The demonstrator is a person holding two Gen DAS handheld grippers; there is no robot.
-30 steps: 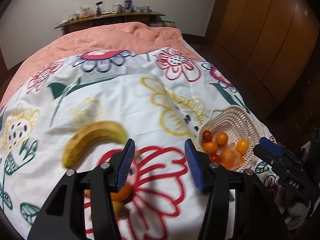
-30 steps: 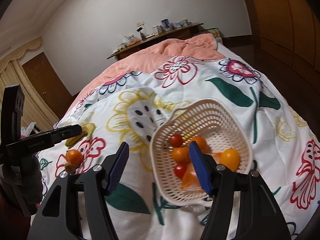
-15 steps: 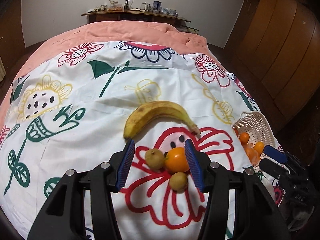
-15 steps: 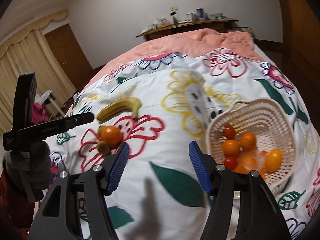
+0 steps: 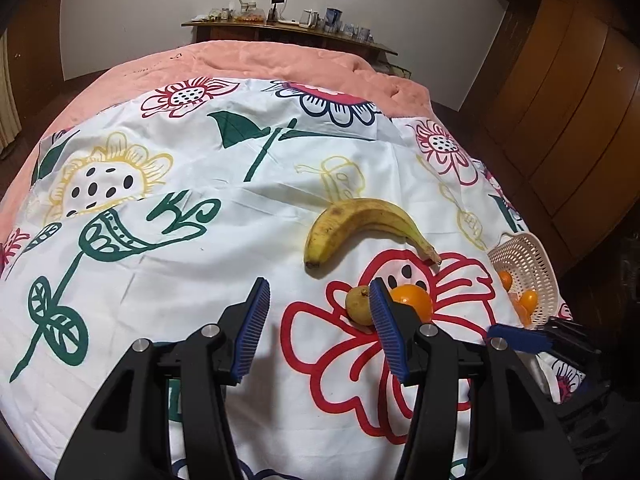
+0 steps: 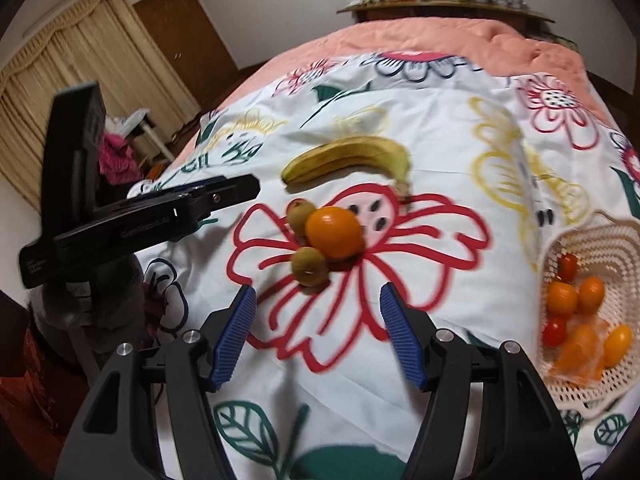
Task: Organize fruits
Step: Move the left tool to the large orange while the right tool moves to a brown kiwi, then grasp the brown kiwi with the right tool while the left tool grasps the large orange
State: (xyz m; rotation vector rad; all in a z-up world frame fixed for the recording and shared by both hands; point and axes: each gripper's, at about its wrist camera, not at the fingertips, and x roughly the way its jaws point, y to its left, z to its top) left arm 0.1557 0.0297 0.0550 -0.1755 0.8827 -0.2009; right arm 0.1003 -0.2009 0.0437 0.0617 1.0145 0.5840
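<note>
On the bed lies a flowered sheet (image 5: 168,288), and the loose fruits are on it, on a big red flower. The banana (image 5: 360,224) lies curved, at 12 o'clock from the small group. In this group the orange (image 6: 334,232) touches two kiwis: one kiwi (image 6: 299,212) at its 10 o'clock, the other kiwi (image 6: 309,266) at its 7 o'clock. The basket (image 6: 592,248) stands well apart at 3 o'clock in the right wrist view; it already holds small oranges and tomatoes.

The left gripper (image 5: 318,328) has its fingers wide and holds nothing. In its own view the group is at 2 o'clock, partly behind the right finger, so it does not point at the fruit. The right gripper (image 6: 318,338) also has its fingers wide and empty, and the near kiwi sits just beyond the gap between them.

I judge that the step in hand is the reach for the next loose fruit, probably by the right gripper. The next move calls for going forward and down until the fingers stand on both sides of one fruit, then closing softly. Because the three fruits touch, a push can roll the others on the soft sheet, so it is better to take an outer one first
</note>
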